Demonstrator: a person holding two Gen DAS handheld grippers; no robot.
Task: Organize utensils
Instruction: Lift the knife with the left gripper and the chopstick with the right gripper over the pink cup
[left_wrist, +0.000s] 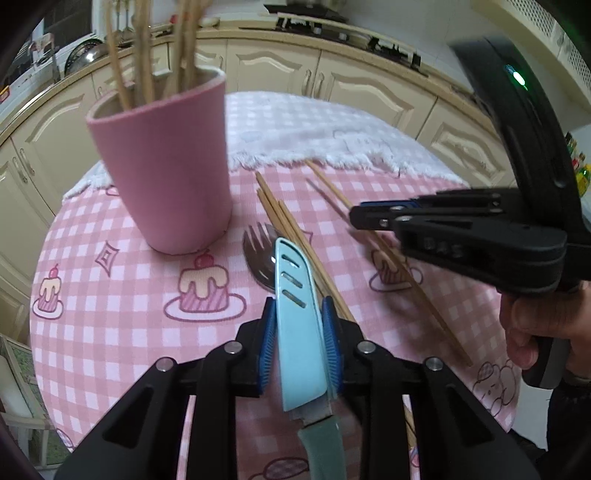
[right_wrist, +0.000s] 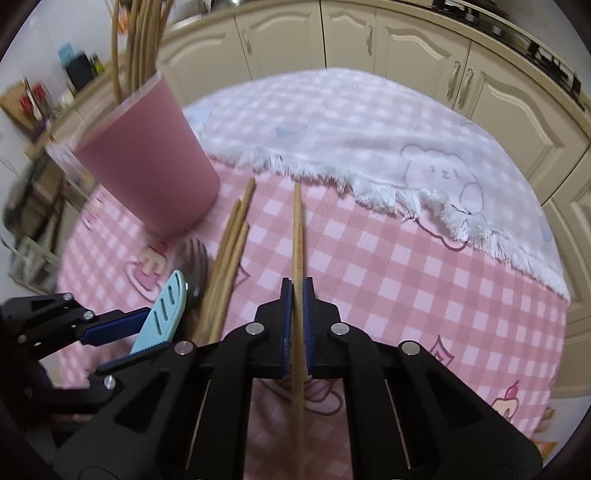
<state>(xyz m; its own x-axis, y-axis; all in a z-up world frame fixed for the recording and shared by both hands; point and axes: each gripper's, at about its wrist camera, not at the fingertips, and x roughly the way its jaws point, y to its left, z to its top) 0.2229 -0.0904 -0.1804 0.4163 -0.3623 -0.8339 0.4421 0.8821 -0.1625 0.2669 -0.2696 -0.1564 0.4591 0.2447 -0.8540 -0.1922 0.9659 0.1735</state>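
The left claw (left_wrist: 300, 332) is a matte black plastic linkage of angular, cut-out arms joined by round silver pivot pins, and its two fingers carry ribbed blue rubber pads (left_wrist: 331, 345). The right claw (right_wrist: 296, 325) is built the same way, with black arms, silver pins and ribbed blue pads (right_wrist: 285, 328); from the left wrist view its black side shows embossed letters and small screws, and behind it rises a curved black housing (left_wrist: 524, 122) with a small lit green lamp. A hand (left_wrist: 535, 332) wraps its black grip.
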